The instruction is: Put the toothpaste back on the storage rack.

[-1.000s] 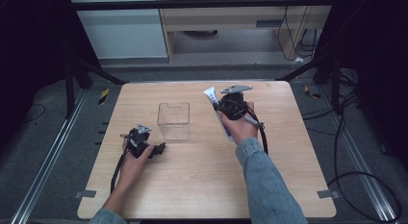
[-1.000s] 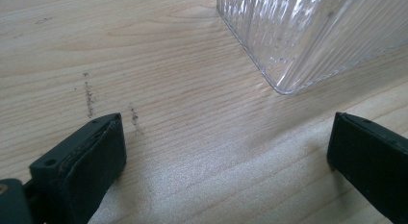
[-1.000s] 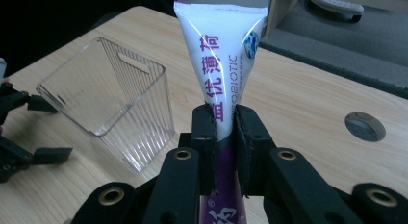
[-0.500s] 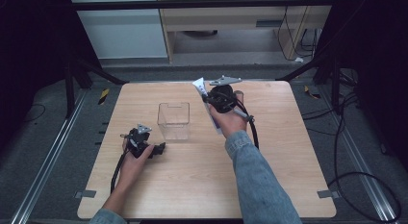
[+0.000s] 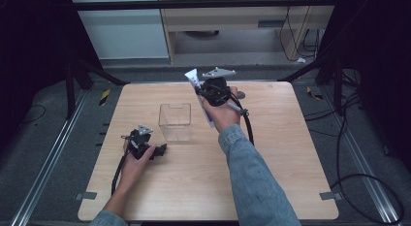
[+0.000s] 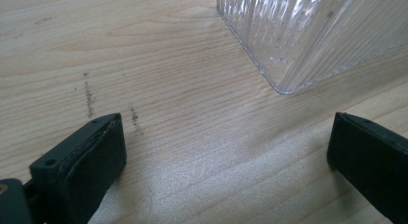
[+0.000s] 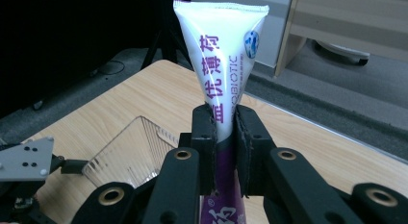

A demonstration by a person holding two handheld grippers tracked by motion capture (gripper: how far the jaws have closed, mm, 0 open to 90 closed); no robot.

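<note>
Clamping a white tube (image 7: pixel 222 65) upright, right gripper (image 7: pixel 224 137) hangs near the surface's (image 5: pixel 291 153) far edge; left gripper (image 6: pixel 226 156) rests wide open, empty.

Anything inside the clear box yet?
Nothing visible inside the clear box: the table's wood shows through its walls. The tube is clamped in the right gripper, above the table. The ribbed walls blur the box's floor in the left gripper view.
</note>
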